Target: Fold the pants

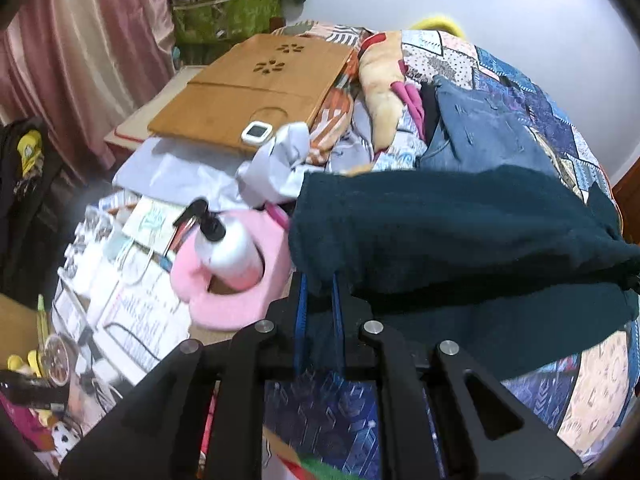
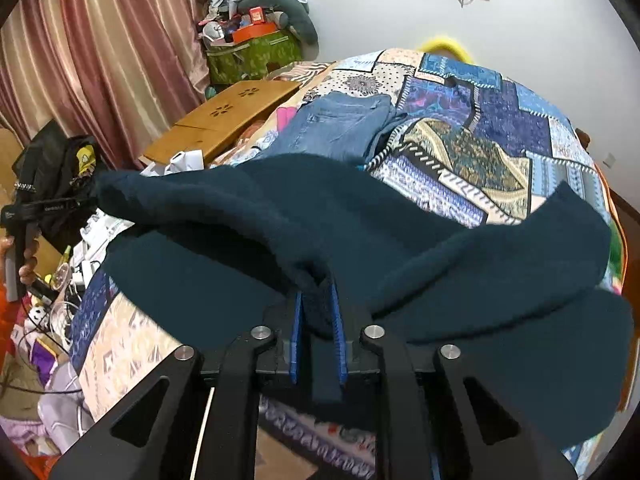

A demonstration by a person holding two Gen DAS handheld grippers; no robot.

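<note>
Dark teal pants [image 1: 460, 232] hang stretched across the patchwork bedspread [image 1: 596, 384], doubled over in a long band. My left gripper [image 1: 319, 284] is shut on their left end, with cloth pinched between the blue pads. In the right wrist view the same pants [image 2: 240, 216] drape over the bedspread [image 2: 500, 140]. My right gripper [image 2: 316, 292] pinches a fold of them between its pads. At the left edge of that view a hand [image 2: 26, 264] holds the other gripper at the far end of the pants.
Folded blue jeans [image 1: 480, 136] [image 2: 336, 128] lie farther back on the bed. A wooden lap tray [image 1: 256, 92], a white pump bottle [image 1: 228, 248] on a pink cushion [image 1: 224, 312], papers and clutter crowd the left side. Pink curtains [image 2: 120, 60] hang behind.
</note>
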